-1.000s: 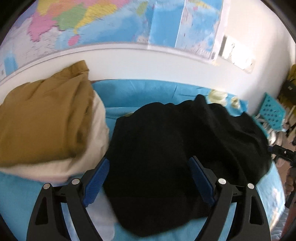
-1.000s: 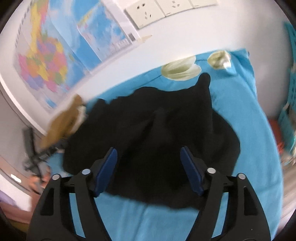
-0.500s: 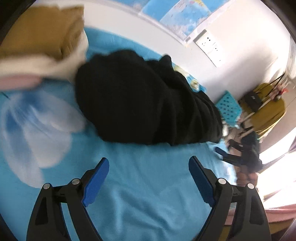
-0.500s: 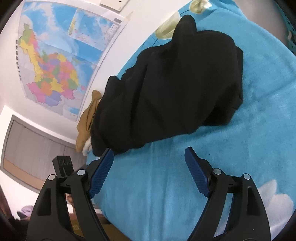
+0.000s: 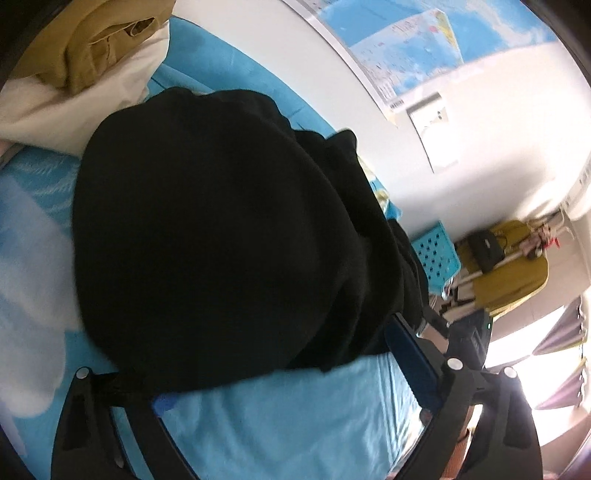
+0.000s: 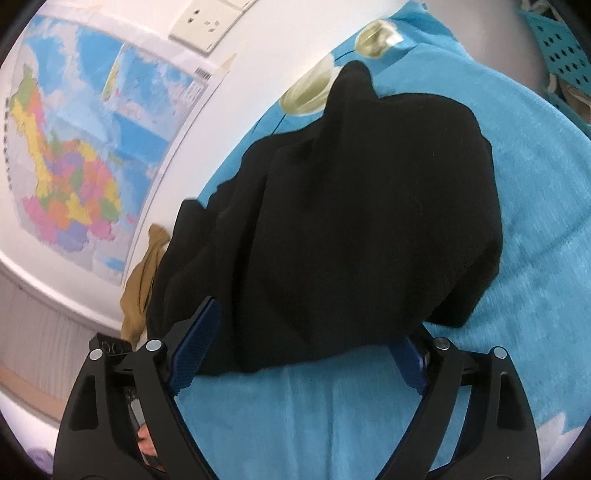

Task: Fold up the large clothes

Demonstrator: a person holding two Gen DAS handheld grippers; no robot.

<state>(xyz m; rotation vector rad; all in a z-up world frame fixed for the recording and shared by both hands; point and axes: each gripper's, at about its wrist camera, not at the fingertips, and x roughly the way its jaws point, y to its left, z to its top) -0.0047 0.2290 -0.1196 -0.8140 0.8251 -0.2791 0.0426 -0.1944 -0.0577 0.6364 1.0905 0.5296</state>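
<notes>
A large black garment (image 5: 221, 236) lies bunched on a blue floral sheet (image 5: 295, 417). It also shows in the right wrist view (image 6: 362, 229). My left gripper (image 5: 280, 373) is open at the garment's near edge; its left finger is partly under the cloth, its right finger (image 5: 410, 362) beside it. My right gripper (image 6: 303, 350) is open, its jaws straddling the garment's near edge over the sheet (image 6: 332, 417). The right finger tip is covered by cloth.
A mustard garment (image 5: 92, 40) lies on a folded cream one (image 5: 74, 103) at the far left, by the wall. A map (image 6: 81, 122) and sockets (image 6: 207, 22) are on the wall. A blue perforated basket (image 5: 436, 254) and a yellow chair (image 5: 509, 269) stand beyond the bed.
Both grippers have moved forward onto the black garment's near edge, which now lies between their fingers. Both stay open.
</notes>
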